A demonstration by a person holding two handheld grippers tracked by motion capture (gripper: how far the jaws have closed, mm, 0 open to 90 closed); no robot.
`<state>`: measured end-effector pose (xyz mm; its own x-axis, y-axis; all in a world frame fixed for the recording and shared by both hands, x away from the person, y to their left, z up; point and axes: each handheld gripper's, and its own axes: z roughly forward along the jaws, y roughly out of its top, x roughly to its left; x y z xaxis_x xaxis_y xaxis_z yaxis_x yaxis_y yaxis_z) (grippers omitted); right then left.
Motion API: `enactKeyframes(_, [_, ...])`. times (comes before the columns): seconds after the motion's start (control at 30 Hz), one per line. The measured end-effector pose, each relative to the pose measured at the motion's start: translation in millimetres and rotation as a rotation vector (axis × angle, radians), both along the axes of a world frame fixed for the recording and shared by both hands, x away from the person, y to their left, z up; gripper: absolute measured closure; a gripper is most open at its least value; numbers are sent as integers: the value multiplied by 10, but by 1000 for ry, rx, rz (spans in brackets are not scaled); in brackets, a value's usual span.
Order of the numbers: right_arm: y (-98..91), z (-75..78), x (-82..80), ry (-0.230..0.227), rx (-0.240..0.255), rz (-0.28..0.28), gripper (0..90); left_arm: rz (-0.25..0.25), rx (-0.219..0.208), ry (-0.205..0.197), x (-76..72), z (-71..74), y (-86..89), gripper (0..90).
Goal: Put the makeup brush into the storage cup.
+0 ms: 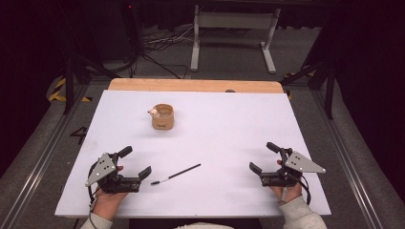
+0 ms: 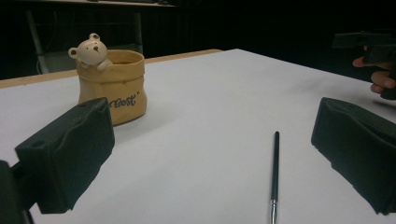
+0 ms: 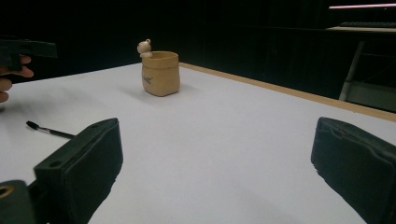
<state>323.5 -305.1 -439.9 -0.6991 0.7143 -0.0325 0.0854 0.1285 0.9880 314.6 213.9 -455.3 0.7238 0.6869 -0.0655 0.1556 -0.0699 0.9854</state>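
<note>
A tan pot (image 1: 164, 119) with a small bear figure (image 1: 153, 113) on its rim stands upright on the white table top (image 1: 229, 124), left of centre. A thin black brush (image 1: 175, 174) lies flat near the front edge. My left gripper (image 1: 135, 162) rests at the front left, open and holding nothing, its jaws pointing towards the brush. In the left gripper view the brush (image 2: 275, 168) lies ahead between the wide jaws (image 2: 212, 154), and the pot (image 2: 112, 86) stands farther off. My right gripper (image 1: 263, 157) rests open at the front right, also with nothing in it (image 3: 215, 154).
A strip of bare wood (image 1: 191, 85) runs along the table's far edge. Beyond it stand a white metal frame (image 1: 234, 33) and loose cables (image 1: 162, 43) on the floor. Dark stands flank the table on both sides.
</note>
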Motion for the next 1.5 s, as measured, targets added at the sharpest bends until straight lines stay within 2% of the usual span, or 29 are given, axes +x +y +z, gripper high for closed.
enactKeyframes(0.17, [11, 2, 16, 4, 12, 12, 26, 6, 27, 7, -4, -4, -27, 4])
enactKeyframes(0.37, [54, 29, 42, 7, 25, 27, 26, 15, 20, 12, -6, 1, -8, 4])
enactKeyframes(0.57, [137, 77, 41, -7, 14, 61, 26, 23, 17, 15, -4, -2, -6, 4])
enactKeyframes(0.9, [439, 193, 114, 1, 9, 145, 25, 29, 18, 15, -12, 6, 8, 4])
enactKeyframes(1.17, [660, 218, 166, 11, 21, 180, 13, 30, 19, 9, -15, 9, 9, 5])
enactKeyframes(1.3, [776, 248, 180, 35, 15, 211, 19, 31, 15, 11, -15, 7, 7, 5])
enactKeyframes(1.5, [913, 282, 214, 26, 21, 239, 23, 31, 13, 13, -14, 3, 11, 4])
